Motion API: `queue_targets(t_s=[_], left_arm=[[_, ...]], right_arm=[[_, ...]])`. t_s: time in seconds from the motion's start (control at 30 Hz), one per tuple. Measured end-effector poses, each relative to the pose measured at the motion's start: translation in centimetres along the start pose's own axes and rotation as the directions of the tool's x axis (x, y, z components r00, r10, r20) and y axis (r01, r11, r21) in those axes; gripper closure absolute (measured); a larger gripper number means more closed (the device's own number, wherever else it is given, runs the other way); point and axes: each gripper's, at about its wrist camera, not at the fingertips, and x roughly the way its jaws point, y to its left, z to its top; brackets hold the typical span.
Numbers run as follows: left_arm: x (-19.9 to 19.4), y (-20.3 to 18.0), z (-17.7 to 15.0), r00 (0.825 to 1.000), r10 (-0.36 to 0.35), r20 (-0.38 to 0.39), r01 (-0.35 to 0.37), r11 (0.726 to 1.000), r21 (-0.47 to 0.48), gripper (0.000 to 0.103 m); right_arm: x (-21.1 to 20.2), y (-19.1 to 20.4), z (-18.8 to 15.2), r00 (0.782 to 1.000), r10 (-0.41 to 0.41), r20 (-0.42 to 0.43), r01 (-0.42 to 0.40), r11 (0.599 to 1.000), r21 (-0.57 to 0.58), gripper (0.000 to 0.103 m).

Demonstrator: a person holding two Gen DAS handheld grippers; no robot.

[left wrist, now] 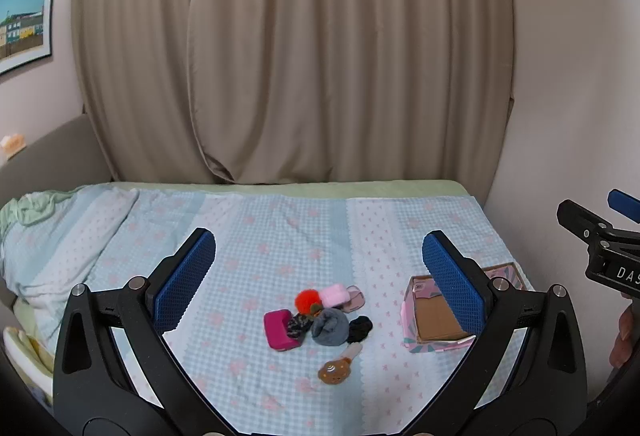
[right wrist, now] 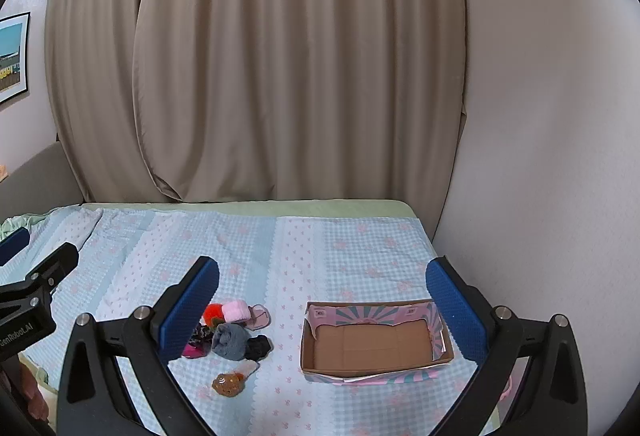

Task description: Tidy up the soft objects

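A small pile of soft things lies on the bed: a grey sock bundle [left wrist: 330,327] [right wrist: 231,341], a black one [left wrist: 360,328] [right wrist: 259,347], an orange pompom [left wrist: 305,300] [right wrist: 211,312], a pink fluffy piece [left wrist: 334,295] [right wrist: 235,310], a magenta pouch [left wrist: 280,329] and a brown plush clip [left wrist: 334,372] [right wrist: 229,384]. An open, empty cardboard box [left wrist: 434,318] [right wrist: 370,346] sits to their right. My left gripper [left wrist: 318,264] and my right gripper [right wrist: 322,292] are both open and empty, held above the bed short of the pile.
The bed has a blue checked cover [left wrist: 280,232] [right wrist: 340,248]. Beige curtains [left wrist: 320,56] hang behind it and a wall [right wrist: 540,116] closes the right side. A rumpled quilt [left wrist: 48,228] lies at the left.
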Motion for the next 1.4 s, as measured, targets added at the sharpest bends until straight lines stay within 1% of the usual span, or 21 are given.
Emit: queue_targets(t_s=[0.9,1.4], left_arm=[[0.6,0.6,-0.1,1.000,-0.020,-0.010,0.020,1.000,-0.015,0.001],[1.2,0.6,0.0,1.000,-0.019,-0.010,0.019,1.000,-0.011,0.001]], right_arm=[[0.2,-0.2,-0.2,1.000,0.000,-0.003,0.000,1.000,0.004,0.000],[0.4,0.1,-0.1,1.000,-0.001,-0.010,0.001,1.000,0.002,0.000]])
